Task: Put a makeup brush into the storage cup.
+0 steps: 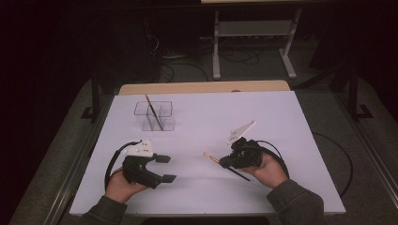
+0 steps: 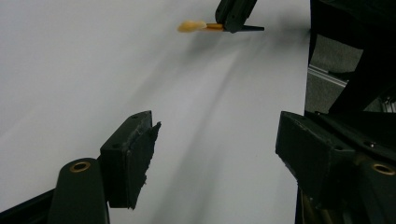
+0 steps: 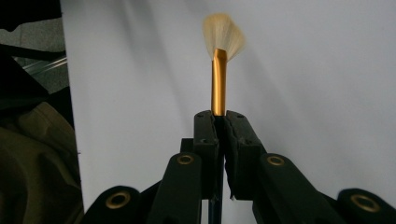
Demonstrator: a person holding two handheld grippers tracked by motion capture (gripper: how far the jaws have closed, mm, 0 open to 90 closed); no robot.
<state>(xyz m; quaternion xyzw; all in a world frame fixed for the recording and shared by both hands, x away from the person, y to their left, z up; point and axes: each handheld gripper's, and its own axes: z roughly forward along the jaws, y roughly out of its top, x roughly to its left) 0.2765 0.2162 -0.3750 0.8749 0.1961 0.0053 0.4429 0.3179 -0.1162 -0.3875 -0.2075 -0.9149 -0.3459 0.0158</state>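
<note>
A small brush (image 3: pixel 219 70) with a gold ferrule, pale fanned bristles and a dark handle is clamped between the jaws of my right gripper (image 3: pixel 219 122). In the high view the right gripper (image 1: pixel 225 161) holds the brush (image 1: pixel 211 157) just above the white table, bristles pointing left. My left gripper (image 1: pixel 165 168) hovers at the near left, jaws spread wide with nothing between them. From the left gripper view the brush (image 2: pixel 192 26) shows far off, ahead of the open left gripper (image 2: pixel 217 149). A second brush (image 1: pixel 153 111) leans in a clear organizer (image 1: pixel 155 116).
The white table surface (image 1: pixel 206 117) has a wooden strip (image 1: pixel 202 87) along its far edge. The clear organizer stands at the far left of centre. Cables trail from both grippers. A metal stand (image 1: pixel 253 33) is on the floor beyond the table.
</note>
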